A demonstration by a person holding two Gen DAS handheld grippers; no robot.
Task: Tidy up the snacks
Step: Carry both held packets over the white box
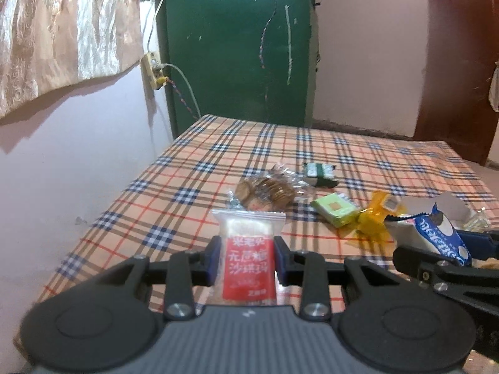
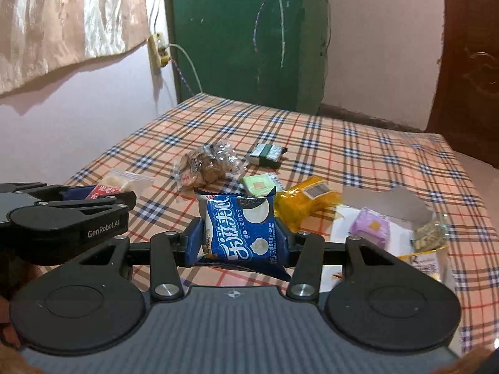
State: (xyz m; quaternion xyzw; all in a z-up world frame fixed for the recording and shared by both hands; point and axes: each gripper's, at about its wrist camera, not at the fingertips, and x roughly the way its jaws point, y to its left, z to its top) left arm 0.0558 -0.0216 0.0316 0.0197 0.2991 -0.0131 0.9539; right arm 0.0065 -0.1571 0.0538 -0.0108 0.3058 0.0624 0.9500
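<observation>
My left gripper [image 1: 248, 257] is shut on a red-and-clear snack packet [image 1: 249, 258], held upright above the plaid cloth [image 1: 187, 168]. My right gripper [image 2: 238, 238] is shut on a blue cookie packet [image 2: 240, 230], also lifted off the cloth. In the right wrist view the left gripper [image 2: 93, 194] shows at the left with the red packet [image 2: 115, 185]. In the left wrist view the blue packet [image 1: 443, 233] appears at the right. On the cloth lie a clear bag of biscuits [image 2: 205, 165], a green-and-white packet [image 2: 268, 154], a light green packet [image 2: 260, 185] and a yellow packet [image 2: 307, 201].
A low white cardboard box [image 2: 389, 205] at the right holds a purple packet [image 2: 371, 227] and other wrapped snacks [image 2: 428, 238]. Beyond the cloth stand a green door [image 1: 237, 46], a pink wall with a socket and cables [image 1: 154, 70], a curtain at left and a dark red door [image 2: 471, 62] at right.
</observation>
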